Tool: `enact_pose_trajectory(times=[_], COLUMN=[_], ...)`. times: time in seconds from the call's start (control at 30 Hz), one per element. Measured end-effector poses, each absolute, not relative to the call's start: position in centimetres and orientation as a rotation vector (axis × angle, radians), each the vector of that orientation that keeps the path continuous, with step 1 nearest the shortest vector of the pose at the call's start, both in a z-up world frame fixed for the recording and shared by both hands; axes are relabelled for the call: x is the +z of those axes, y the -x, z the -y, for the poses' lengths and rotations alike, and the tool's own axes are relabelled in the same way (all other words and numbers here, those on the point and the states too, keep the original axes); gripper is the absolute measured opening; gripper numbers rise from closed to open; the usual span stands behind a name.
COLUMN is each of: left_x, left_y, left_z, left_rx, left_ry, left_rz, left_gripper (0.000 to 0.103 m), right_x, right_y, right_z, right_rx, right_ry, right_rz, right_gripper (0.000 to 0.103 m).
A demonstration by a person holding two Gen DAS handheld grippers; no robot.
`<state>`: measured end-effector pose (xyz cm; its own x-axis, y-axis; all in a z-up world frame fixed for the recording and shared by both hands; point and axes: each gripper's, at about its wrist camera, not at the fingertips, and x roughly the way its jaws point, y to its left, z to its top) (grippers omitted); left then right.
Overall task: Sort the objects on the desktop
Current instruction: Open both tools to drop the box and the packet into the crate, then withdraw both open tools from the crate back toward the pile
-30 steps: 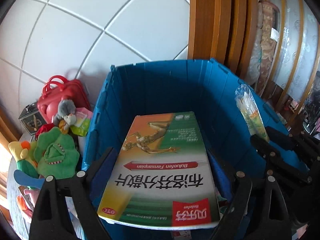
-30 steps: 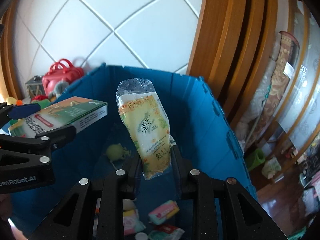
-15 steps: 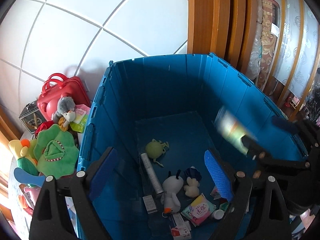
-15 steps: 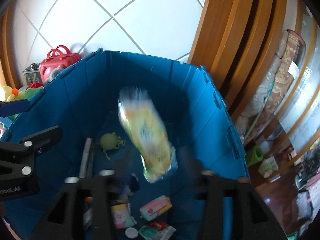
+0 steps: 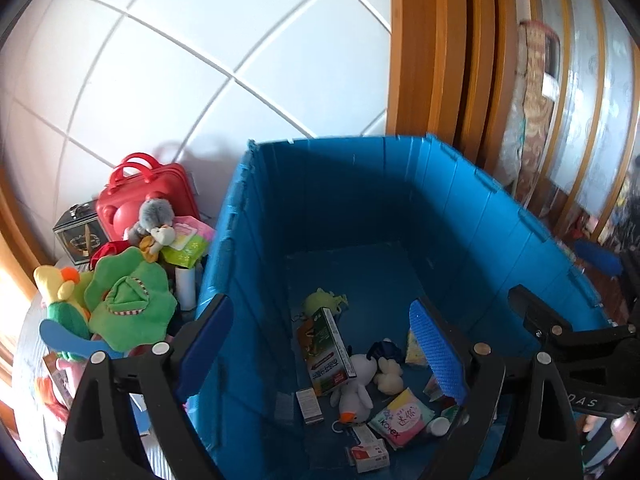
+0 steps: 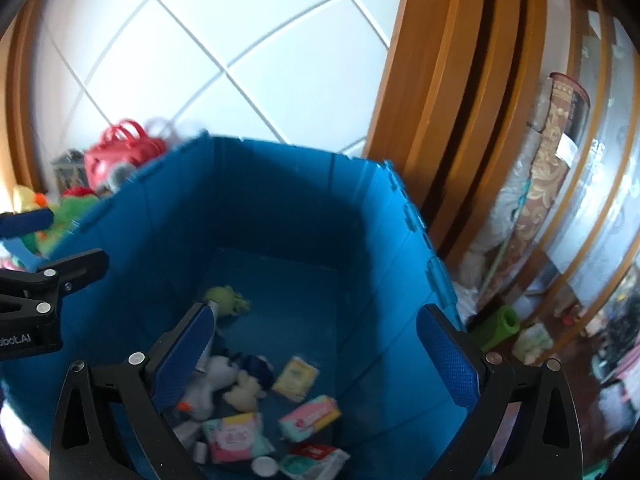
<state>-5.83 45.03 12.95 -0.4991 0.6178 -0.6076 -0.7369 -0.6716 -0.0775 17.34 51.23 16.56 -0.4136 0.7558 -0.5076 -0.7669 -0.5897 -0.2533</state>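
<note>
A deep blue crate [image 5: 472,200] [image 6: 280,184] stands below both grippers. My left gripper [image 5: 320,340] is open and empty above its left side. My right gripper [image 6: 316,352] is open and empty above its middle. The green and orange medicine box [image 5: 326,350] lies on the crate floor among a white plush [image 5: 356,384] and small packets. The yellow packet [image 6: 295,373] lies on the floor beside the plush toys [image 6: 224,376]. A pink tissue pack [image 5: 400,416] [image 6: 236,436] lies near the front.
Left of the crate a pile holds a red case [image 5: 140,196], a grey plush [image 5: 154,220], a green plush [image 5: 128,300] and a dark small box [image 5: 78,236]. A white tiled wall is behind. A wooden door frame [image 6: 448,120] stands at right.
Both grippers opened. The medicine box dropped from the left gripper and the yellow packet from the right gripper; both now lie on the crate floor.
</note>
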Motion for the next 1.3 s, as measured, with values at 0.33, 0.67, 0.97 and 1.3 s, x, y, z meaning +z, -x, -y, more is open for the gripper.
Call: enact_pose_trajectory(times=[0.33, 0.67, 0.97, 1.3], left_x=[12.8, 10.6, 7.3, 2.2], left_y=[5.4, 8.6, 13.7, 20.8], left_z=[-37.1, -28.0, -19.1, -9.9], left_rx=[2.429, 2.590, 2.622, 2.612], left_ry=[0.662, 0.751, 0.851, 0.982], left_rz=[-0.147, -0.060, -0.041, -0.135], left_gripper=[0.091, 0.091, 0.091, 0.091], right_x=[16.9, 16.5, 15.0, 10.0], right_y=[-14.0, -7.9, -0.7, 9.5], right_z=[-46.4, -40.8, -34.5, -29.0], right_rx=[2.370, 2.527, 2.551, 2.538], right_ry=[0.571, 0.578, 0.620, 0.724], right_rz=[-0.028, 0.040, 0.085, 0.042], right_gripper=[0.103, 0.103, 0.103, 0.103])
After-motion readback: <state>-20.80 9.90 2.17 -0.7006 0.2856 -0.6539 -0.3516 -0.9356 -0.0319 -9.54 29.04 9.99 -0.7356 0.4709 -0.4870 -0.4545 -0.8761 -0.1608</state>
